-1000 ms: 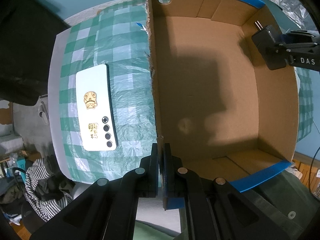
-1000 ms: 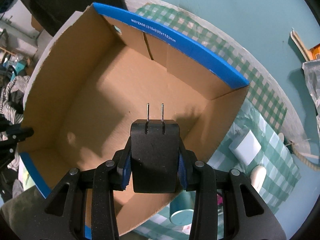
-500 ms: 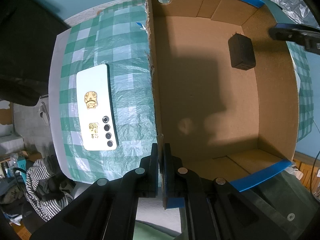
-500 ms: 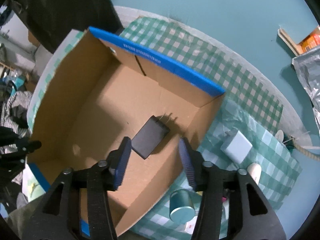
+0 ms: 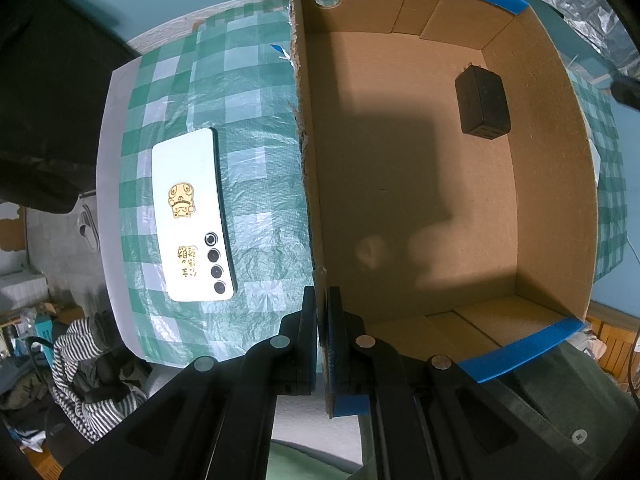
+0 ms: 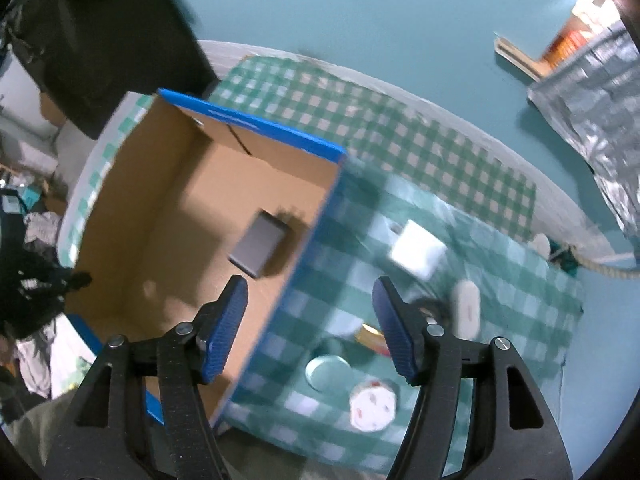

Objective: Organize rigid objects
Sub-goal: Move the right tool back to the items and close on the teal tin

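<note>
Surface: green-and-white checked tablecloth [image 5: 248, 184] on a table, teal floor behind it.
Box: open cardboard box [image 5: 552, 184] with blue rims, standing on the cloth.
Left tongs [image 5: 323, 320]: clenched on the near end of the box's side wall; one finger inside the box, one outside.
Right tongs [image 6: 310, 320]: released, jaws spread wide and holding nothing, hanging above the box's right wall; the left finger is over the box floor, the right finger over the cloth.
Charger: black charger [image 5: 483, 106] lying flat on the box floor, ahead and to the right of the left tongs, close to the far right corner; in the right wrist view it [image 6: 259, 248] lies just ahead of the left finger.
Phone: white phone [image 5: 192, 216] face down on the cloth, ahead and to the left of the left tongs, outside the box.
Right of box: white adapter [image 6: 418, 250] ahead of the right tongs; blurred round tin [image 6: 328, 372] between the fingers, nearer the camera.
</note>
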The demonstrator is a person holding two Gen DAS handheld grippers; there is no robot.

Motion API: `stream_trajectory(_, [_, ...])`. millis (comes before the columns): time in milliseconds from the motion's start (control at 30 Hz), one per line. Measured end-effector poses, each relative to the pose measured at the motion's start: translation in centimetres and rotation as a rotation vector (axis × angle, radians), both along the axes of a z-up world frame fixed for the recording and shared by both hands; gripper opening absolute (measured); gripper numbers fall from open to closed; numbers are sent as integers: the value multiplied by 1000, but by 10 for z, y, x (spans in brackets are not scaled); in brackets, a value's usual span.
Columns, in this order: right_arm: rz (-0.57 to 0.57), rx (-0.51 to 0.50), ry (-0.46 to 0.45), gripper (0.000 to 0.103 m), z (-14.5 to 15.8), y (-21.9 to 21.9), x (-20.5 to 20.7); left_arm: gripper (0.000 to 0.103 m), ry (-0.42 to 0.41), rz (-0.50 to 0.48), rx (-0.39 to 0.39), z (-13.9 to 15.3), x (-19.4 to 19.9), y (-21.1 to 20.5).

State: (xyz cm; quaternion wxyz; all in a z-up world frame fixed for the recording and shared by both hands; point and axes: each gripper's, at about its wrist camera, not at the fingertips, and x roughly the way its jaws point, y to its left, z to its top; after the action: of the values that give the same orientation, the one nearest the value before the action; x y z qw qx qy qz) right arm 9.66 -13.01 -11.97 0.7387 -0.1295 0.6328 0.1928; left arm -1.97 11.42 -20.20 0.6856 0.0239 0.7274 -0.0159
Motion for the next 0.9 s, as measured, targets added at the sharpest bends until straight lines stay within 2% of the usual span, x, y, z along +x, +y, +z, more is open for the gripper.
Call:
stream_trajectory(233, [-18,-22,53,66,-19,-30,-22,4,3,-7,3,-1,0,-1])
stream_trajectory(433, [-30,-48,110,66,-51,-46,-38,4,4,-6,6,-1,1,-2])
stream_trajectory(667, [-21,-58,157,66,-77,-49,-48,4,7,-3,4,0,1,-1])
stream_trajectory(900, [-16,-61,165,66,-91,-47,-53,4,8,-3,2,0,1,-1])
